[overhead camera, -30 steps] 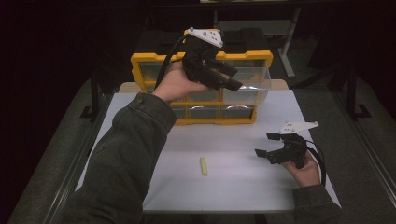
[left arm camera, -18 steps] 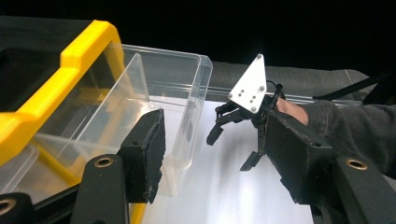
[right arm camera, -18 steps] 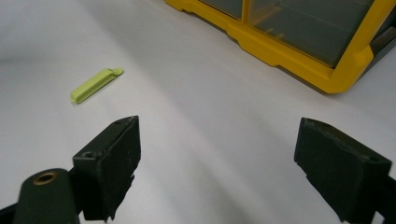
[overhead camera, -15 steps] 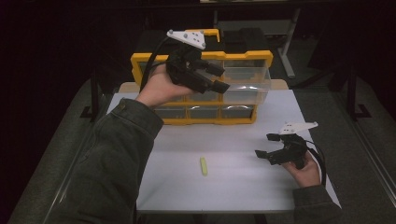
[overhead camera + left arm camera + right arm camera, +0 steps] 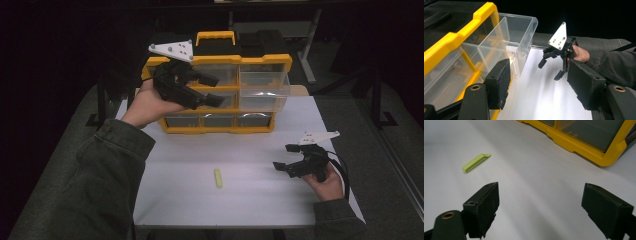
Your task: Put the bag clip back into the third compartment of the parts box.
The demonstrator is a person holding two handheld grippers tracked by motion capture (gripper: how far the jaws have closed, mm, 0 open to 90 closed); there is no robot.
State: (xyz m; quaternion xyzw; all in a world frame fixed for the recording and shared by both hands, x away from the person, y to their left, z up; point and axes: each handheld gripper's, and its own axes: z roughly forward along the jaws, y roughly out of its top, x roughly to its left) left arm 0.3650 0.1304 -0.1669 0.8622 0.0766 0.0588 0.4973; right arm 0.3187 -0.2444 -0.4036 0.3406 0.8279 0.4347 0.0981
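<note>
Dim, dark surroundings; bright white table (image 5: 250, 150), soft shadows.

Drawer cabinet (image 5: 220, 122) at the back of the desk (image 5: 175, 200), one drawer (image 5: 264, 90) at its right pulled out. Left gripper (image 5: 212, 89) raised before the cabinet's left half. Small clip (image 5: 218, 178) lies mid-desk, in front; right gripper (image 5: 285, 157) to its right.

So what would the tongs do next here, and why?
Probably the right tongs should slide toward the small green piece and straddle it. They are open and empty, the piece lies loose on the white table, and one clear drawer of the yellow organizer stands pulled out.
</note>
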